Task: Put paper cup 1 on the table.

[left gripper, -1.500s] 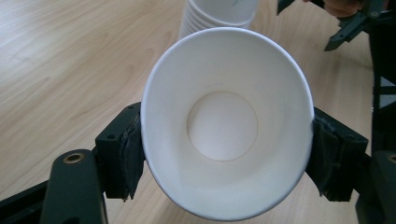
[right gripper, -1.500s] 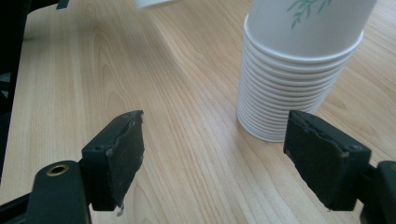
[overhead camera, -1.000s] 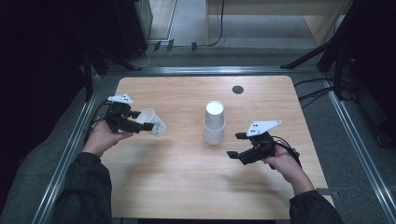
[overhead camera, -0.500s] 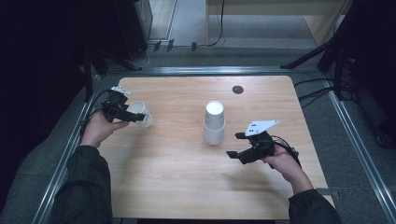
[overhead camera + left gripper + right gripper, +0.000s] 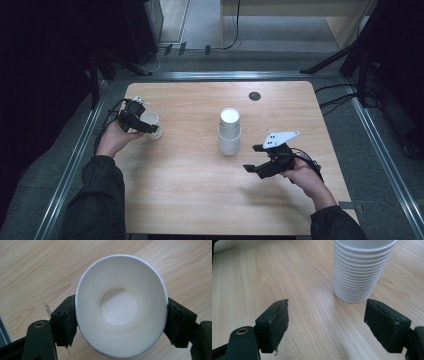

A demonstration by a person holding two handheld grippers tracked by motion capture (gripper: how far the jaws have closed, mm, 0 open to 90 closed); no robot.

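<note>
Your left tool, a black two-jaw device with a trailing cable, sat near the left edge of the pale wooden desk in the high view. Its jaws had just been opening a little, with a single white paper cup between them. In the left tool's own view, the jaws flanked the cup on both sides, and the black pads lay against its rim, which looked squeezed slightly out of round, so the tool was clamped on the cup. You looked straight into the cup's open mouth and saw its round flat bottom. From above, the cup appeared low over the desk near the left side; whether it touched the surface could not be told.

Your right tool, black with a grey three-cornered plate on top, was held in your hand toward the right of the desk. Its jaws stood wide apart, with only bare wood between them.

A tall stack of white paper cups, nested and standing mouth down, rose near the middle of the desk. It stood just beyond the right tool's jaws, close but apart from them, and well apart from the single cup. In the right tool's view, the stack showed its many ringed rims.

A small dark round grommet was set into the desk's far side.
</note>
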